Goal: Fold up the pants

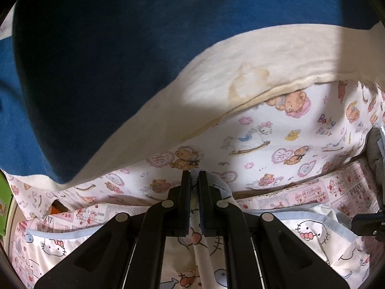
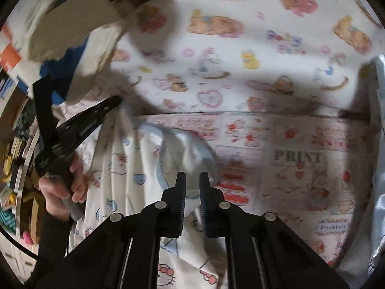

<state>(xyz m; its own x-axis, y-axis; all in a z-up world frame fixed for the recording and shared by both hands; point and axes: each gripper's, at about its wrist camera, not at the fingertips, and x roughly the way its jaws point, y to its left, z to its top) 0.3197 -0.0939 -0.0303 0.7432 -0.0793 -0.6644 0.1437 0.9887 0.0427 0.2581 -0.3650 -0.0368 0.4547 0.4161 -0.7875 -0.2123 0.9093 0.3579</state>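
Bear-print sheet (image 1: 276, 130) under white cat-print pants (image 2: 120, 168), blue-trimmed, both claws (image 1: 195, 175) (image 2: 192, 177) pinched on them.

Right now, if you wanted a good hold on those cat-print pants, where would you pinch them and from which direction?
Probably the light blue trimmed edge of the cat-print pants: it stands up in a loose fold off the strawberry-print cloth, so fingers can slip around it from above and the near side, as the right gripper does.
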